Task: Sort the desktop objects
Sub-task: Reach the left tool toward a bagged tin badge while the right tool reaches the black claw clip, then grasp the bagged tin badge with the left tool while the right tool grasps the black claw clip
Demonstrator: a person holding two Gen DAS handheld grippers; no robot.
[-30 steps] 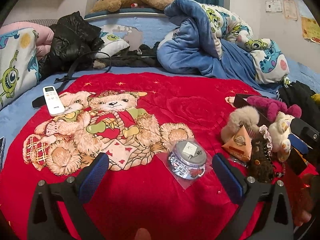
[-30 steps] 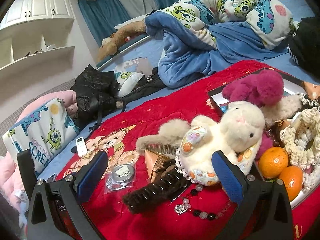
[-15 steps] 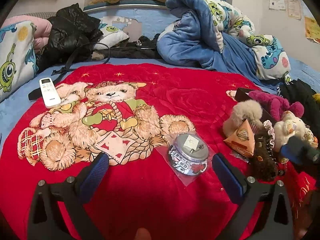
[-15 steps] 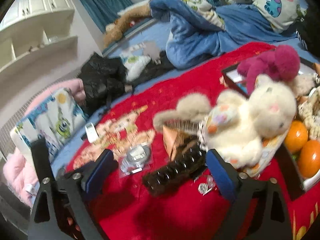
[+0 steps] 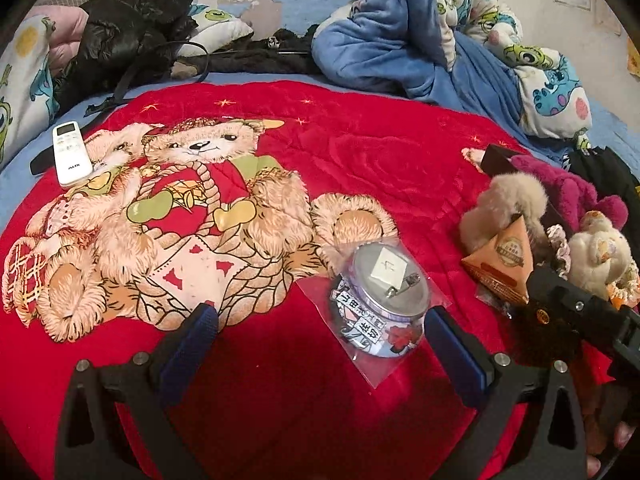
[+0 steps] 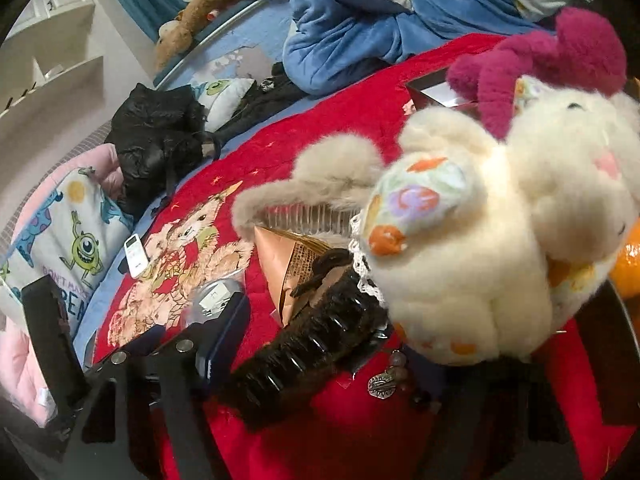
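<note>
The right gripper (image 6: 316, 344), nearest the lens, has just been closing its jaws and straddles the dark brown furry hair claw clip (image 6: 312, 340) lying on the red quilted bear-print blanket (image 6: 360, 432); the left blue pad (image 6: 224, 332) stands beside the clip, the right pad is hidden under the toys, so I cannot tell whether the clip is pinched yet. To do this pickup well, it seems wise to close squarely across the clip's spine and keep the tips clear of the silver charm with beads (image 6: 384, 380) just beside it and of the white plush rabbit with floral ears (image 6: 500, 240) leaning over it. The left gripper (image 5: 320, 320) stands wide open and empty above the blanket, its right pad just beside the round tin with a silver lid in a clear plastic sleeve (image 5: 380, 300), untouched. Behind the clip an orange pyramid-shaped paper packet (image 6: 288, 264) rests against a beige fluffy hair clip (image 6: 320, 176). Further right, a dark tray (image 6: 440, 84) holds a magenta plush toy (image 6: 560, 52), and an orange fruit (image 6: 630, 260) shows at the frame edge. Far off a white remote control (image 5: 70, 156) lies at the blanket's edge
</note>
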